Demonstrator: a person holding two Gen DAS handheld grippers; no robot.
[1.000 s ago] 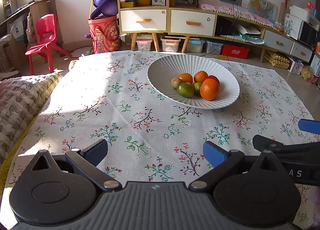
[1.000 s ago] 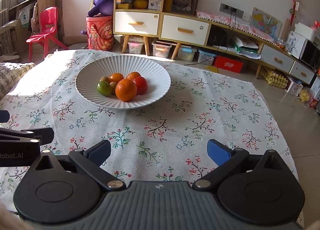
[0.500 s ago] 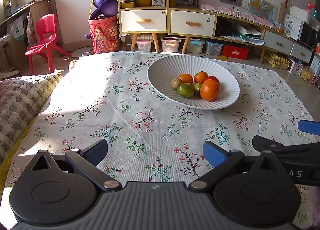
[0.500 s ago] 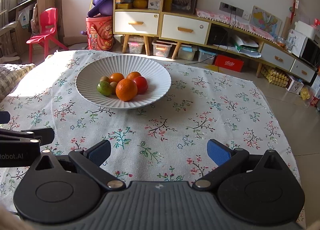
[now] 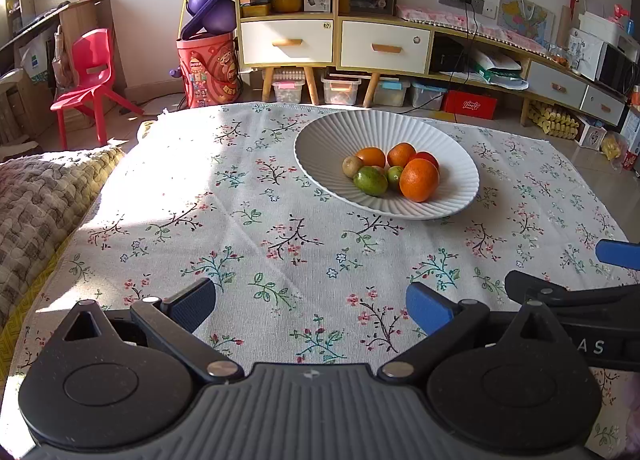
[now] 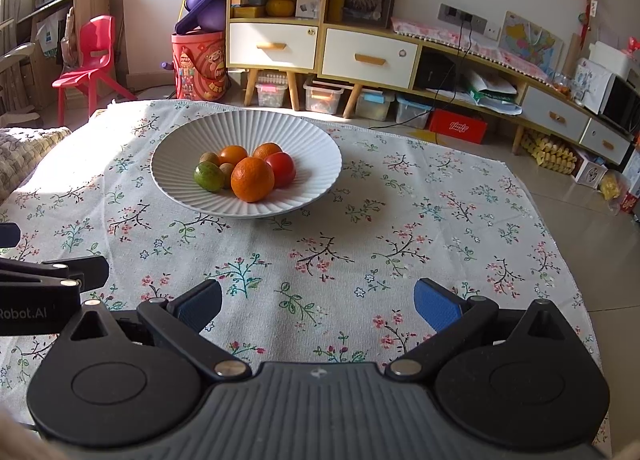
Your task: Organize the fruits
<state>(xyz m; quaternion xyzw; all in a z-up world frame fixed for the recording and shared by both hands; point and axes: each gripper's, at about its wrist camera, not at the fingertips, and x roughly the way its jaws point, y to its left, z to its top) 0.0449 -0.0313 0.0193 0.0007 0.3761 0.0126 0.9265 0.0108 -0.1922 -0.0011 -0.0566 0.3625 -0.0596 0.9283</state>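
A white ribbed bowl [image 5: 320, 148] [image 6: 312, 140] stands on the flowered tablecloth and holds several fruits: a big orange [image 5: 419, 179] [image 6: 252, 179], two smaller oranges, a red fruit [image 6: 281, 168], a green fruit [image 5: 371, 180] [image 6: 209, 176] and small brown kiwis. My left gripper [image 5: 310, 302] is open and empty, low over the near cloth, well short of the bowl. My right gripper [image 6: 318, 302] is open and empty beside it, to its right; it also shows at the right edge of the left wrist view [image 5: 568, 292].
The flowered tablecloth [image 5: 260, 220] covers the table. A woven blanket [image 5: 36, 196] lies at the left edge. Beyond the table stand a red chair [image 5: 90, 76], a red toy bin [image 5: 208, 68] and a wooden cabinet [image 5: 332, 40].
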